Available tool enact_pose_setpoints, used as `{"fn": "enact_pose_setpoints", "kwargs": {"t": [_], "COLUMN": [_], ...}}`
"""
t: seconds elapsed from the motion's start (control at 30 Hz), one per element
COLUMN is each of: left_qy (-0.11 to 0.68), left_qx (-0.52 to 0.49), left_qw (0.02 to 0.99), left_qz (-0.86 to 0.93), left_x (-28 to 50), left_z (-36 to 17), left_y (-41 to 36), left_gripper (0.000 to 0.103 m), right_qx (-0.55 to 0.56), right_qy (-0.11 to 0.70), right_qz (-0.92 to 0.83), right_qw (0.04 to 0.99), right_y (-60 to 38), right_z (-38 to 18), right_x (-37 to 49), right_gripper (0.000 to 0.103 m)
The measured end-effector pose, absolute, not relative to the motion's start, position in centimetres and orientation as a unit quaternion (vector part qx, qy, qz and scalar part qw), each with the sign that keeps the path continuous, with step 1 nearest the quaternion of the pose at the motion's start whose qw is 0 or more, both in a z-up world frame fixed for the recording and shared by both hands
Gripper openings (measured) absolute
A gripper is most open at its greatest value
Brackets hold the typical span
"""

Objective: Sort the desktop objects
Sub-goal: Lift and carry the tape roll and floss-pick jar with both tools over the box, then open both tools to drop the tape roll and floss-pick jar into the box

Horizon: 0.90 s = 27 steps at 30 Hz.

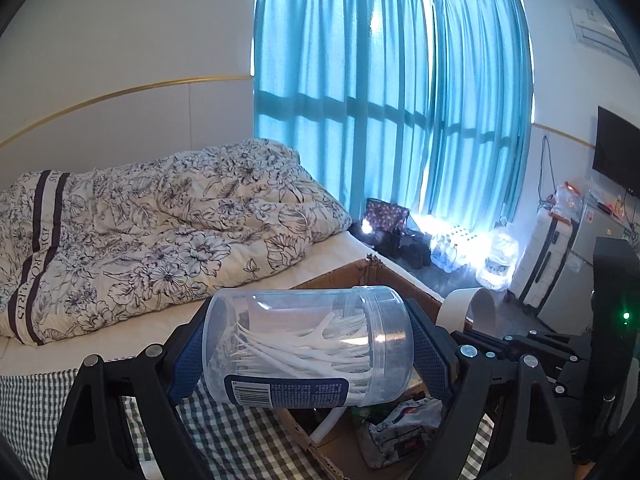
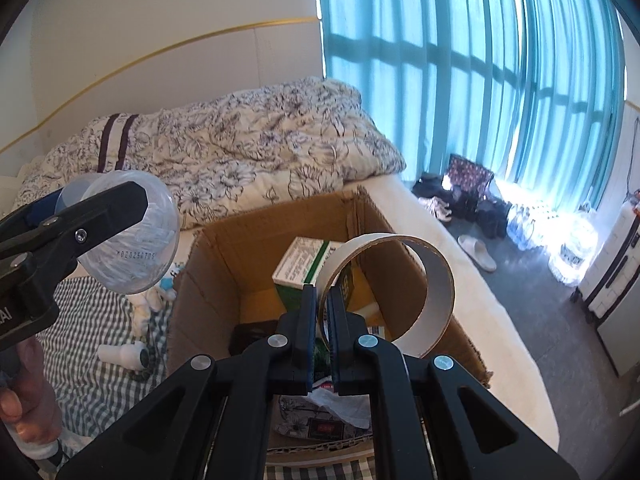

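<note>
A clear plastic jar of white floss picks with a blue label [image 1: 308, 346] is lying sideways between the blue pads of the left gripper [image 1: 308, 354], which is clamping it by its base and lid ends. In the right wrist view the same jar [image 2: 132, 236] is showing its round, date-stamped bottom, held in the air over the green-and-white checked sheet [image 2: 100, 320] just left of the open brown cardboard box [image 2: 224, 248].

The right gripper [image 2: 323, 336] is pinching the wall of a white cardboard tape ring [image 2: 432, 304] between nearly closed fingers, and the ring is standing upright on edge above the box opening. From the left wrist view, part of that ring [image 1: 460, 304] is peeking out past the box's far right edge.

Inside the box a green-and-white carton [image 2: 304, 268] is standing toward the back, with crumpled packaging [image 2: 332, 404] lying nearer the front.

On the checked sheet beside the box, a small white bottle [image 2: 124, 354] is lying on its side. A hand [image 2: 28, 404] is gripping the left gripper's handle at the lower left.

Behind the box, a floral quilt [image 1: 160, 216] is bunched up on the bed, and teal curtains [image 1: 360, 100] are covering the bright window.
</note>
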<state>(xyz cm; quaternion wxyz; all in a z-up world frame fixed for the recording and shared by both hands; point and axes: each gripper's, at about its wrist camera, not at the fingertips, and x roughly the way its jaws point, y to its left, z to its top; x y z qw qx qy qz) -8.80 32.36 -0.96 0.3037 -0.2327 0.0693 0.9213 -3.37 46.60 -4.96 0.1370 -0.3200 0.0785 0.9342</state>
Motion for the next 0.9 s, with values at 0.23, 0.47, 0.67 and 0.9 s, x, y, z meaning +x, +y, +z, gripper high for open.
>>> {"fn": "enact_pose_setpoints", "kwargs": {"t": [0.23, 0.47, 0.67, 0.9], "left_qy": [0.080, 0.092, 0.111, 0.134], "left_qx": [-0.246, -0.259, -0.288, -0.326], "left_qw": [0.308, 0.311, 0.320, 0.329], "left_qz": [0.916, 0.910, 0.896, 0.876], "left_x": [-9.4, -9.7, -10.2, -11.0], "left_z": [-2.6, -4.0, -5.4, -7.4], "left_y": [33.7, 35.3, 37.3, 39.1], "left_gripper": [0.089, 0.089, 0.089, 0.089], "right_qx": [-0.341, -0.337, -0.339, -0.340], "right_qy": [0.088, 0.087, 0.090, 0.081], "right_qz": [0.925, 0.925, 0.921, 0.919], "right_qw": [0.142, 0.155, 0.169, 0.184], "right_y": [47.5, 48.0, 48.8, 49.3], "right_z": [-7.0, -7.3, -7.6, -7.8], "right_x": [-3.7, -3.2, -2.9, -2.4], "right_gripper": [0.012, 0.039, 0.040, 0.050]}}
